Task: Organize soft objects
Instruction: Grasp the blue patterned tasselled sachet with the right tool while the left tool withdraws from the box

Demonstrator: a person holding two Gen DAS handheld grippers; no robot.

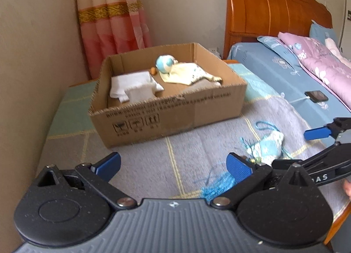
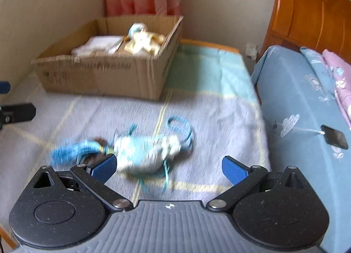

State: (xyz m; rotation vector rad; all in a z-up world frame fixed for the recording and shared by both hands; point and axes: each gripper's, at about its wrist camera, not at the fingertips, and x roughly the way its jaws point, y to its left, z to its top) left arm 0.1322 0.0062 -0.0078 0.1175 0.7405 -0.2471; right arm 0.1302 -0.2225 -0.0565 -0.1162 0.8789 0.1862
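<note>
Bedroom corner: a low bed (image 2: 219,108) covered with a grey and green checked blanket, beige walls, pink curtain (image 1: 111,18), orange wooden headboard (image 1: 272,9) to the right. Cardboard box (image 1: 166,119) sits on the blanket near the wall, already holding a folded white cloth (image 1: 135,87), a pale yellow cloth (image 1: 186,73) and a small blue-and-white ball (image 1: 164,63). Soft blue-and-white pouch (image 2: 147,152) with a blue tassel (image 2: 72,149) and cord loop lies on the blanket in front of the box, well apart from it. Right hand-held gripper (image 2: 169,166) hovers just short of the pouch, jaws wide apart, empty. Left hand-held gripper (image 1: 173,165) likewise spread, holding nothing. Phone (image 1: 316,96) on the blue sheet. Pouch looks light, limp, squashable; the cords could snag or trail. Best grip seems the padded body, not the tassel.
</note>
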